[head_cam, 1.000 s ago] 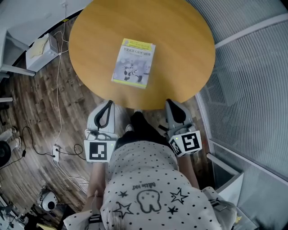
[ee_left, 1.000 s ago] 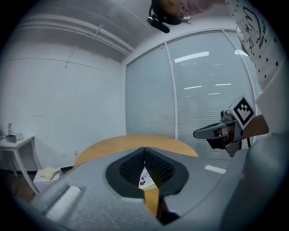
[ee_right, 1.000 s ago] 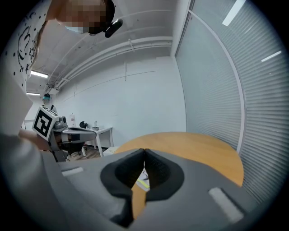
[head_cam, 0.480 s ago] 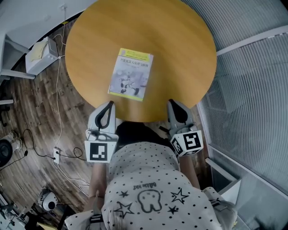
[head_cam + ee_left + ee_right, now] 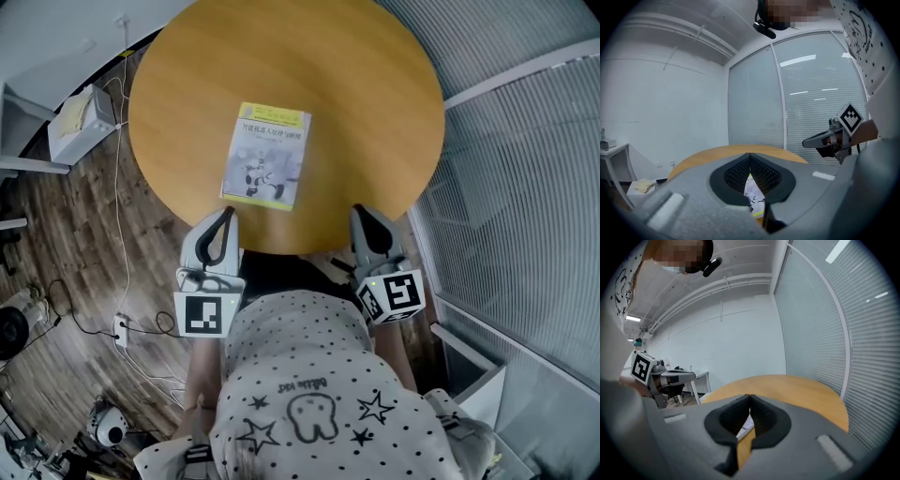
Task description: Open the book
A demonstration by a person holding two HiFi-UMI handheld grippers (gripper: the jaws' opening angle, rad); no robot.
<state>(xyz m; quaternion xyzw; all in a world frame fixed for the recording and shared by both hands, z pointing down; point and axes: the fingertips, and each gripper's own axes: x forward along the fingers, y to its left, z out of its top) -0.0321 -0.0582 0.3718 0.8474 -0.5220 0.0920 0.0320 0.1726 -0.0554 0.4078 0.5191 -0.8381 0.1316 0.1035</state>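
Note:
A closed book with a yellow-edged grey cover lies flat on the round wooden table, near its front edge. My left gripper hovers at that edge, just below the book's near left corner, jaws shut and empty. At the edge further right, my right gripper is also shut and empty. In the left gripper view the jaws meet at the tip and the book shows in the opening below them. The right gripper view shows its shut tip with the book beyond.
A white cabinet stands on the wooden floor at the left, with cables and a power strip beside it. A glass wall with blinds runs along the right. The person's dotted shirt fills the foreground.
Both grippers have come forward to the table's near edge; the table and book sit lower in the head view, closer to the fingertips. Both jaws have stayed shut.

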